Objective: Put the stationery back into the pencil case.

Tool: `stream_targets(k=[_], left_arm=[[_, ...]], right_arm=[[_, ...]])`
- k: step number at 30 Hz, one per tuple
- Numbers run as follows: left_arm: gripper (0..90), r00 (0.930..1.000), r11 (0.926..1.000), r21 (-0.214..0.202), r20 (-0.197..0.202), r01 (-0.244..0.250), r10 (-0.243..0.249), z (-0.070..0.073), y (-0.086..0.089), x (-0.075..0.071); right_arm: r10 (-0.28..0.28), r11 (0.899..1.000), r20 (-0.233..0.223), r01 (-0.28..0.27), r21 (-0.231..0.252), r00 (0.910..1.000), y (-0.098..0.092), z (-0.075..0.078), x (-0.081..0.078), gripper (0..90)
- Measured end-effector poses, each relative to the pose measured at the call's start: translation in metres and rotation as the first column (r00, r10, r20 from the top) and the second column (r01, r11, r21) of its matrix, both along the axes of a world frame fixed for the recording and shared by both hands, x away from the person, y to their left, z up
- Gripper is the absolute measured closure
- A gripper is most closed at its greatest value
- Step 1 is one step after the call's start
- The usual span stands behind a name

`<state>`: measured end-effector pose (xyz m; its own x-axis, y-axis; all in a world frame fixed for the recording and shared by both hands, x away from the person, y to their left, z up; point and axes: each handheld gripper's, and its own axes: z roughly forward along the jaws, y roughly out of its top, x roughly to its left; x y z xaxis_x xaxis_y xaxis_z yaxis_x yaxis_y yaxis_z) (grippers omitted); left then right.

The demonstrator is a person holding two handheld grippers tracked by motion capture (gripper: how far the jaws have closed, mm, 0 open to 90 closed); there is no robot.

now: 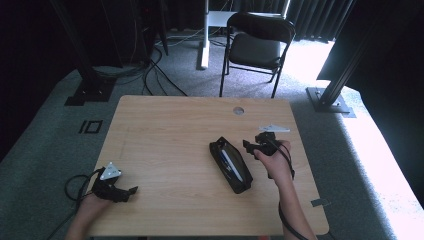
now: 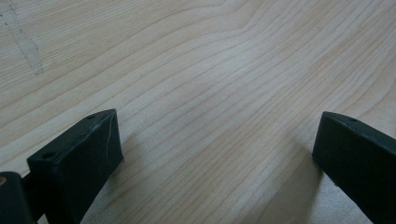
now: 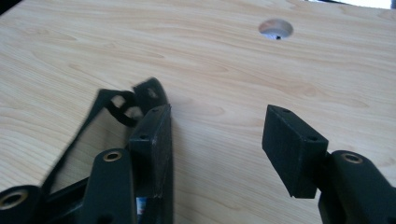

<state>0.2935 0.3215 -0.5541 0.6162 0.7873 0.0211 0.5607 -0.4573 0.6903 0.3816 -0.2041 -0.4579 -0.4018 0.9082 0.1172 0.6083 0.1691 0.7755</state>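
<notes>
While both hand-held grippers are open and hold nothing, the scene stands like this:

Case: a black zip case point(image 1: 230, 164) lies open on the wooden counter point(image 1: 170, 130), right of centre, slanting toward the near edge.
Right hand-held gripper: point(image 1: 253, 146) just beside the case's far end, jaws wide apart; its own view shows the case's pull tab point(image 3: 122, 103) next to one jaw.
Left hand-held gripper: point(image 1: 126, 192) well apart near the counter's left front corner, jaws spread wide over bare wood.
Risk: closing on the tab alone could drag the light case or spill its contents, since nothing steadies it.
</notes>
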Motion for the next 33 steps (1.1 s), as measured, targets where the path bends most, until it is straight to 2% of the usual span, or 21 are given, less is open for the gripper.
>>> stream_targets(k=[8, 13, 15, 19, 33], left_arm=[[1.6, 1.0000, 1.0000, 0.000, 0.000, 0.000, 0.000, 0.000, 0.000, 0.000], [1.6, 1.0000, 1.0000, 0.000, 0.000, 0.000, 0.000, 0.000, 0.000, 0.000], [1.6, 1.0000, 1.0000, 0.000, 0.000, 0.000, 0.000, 0.000, 0.000, 0.000], [1.6, 1.0000, 1.0000, 0.000, 0.000, 0.000, 0.000, 0.000, 0.000, 0.000], [1.6, 1.0000, 1.0000, 0.000, 0.000, 0.000, 0.000, 0.000, 0.000, 0.000]], right_arm=[[-0.042, 0.999, -0.002, 0.042, -0.017, 0.9991, -0.022, -0.010, -0.002, 38.3], [-0.077, 0.997, 0.002, 0.077, -0.012, 0.9971, -0.034, -0.016, -0.005, 37.7], [-0.102, 0.995, 0.006, 0.101, 0.005, 0.9948, -0.042, -0.022, -0.007, 37.9], [-0.136, 0.991, 0.017, 0.136, -0.003, 0.9905, -0.052, -0.030, -0.010, 38.1], [-0.228, 0.971, -0.007, 0.227, -0.070, 0.9736, -0.082, -0.067, -0.024, 33.9]])
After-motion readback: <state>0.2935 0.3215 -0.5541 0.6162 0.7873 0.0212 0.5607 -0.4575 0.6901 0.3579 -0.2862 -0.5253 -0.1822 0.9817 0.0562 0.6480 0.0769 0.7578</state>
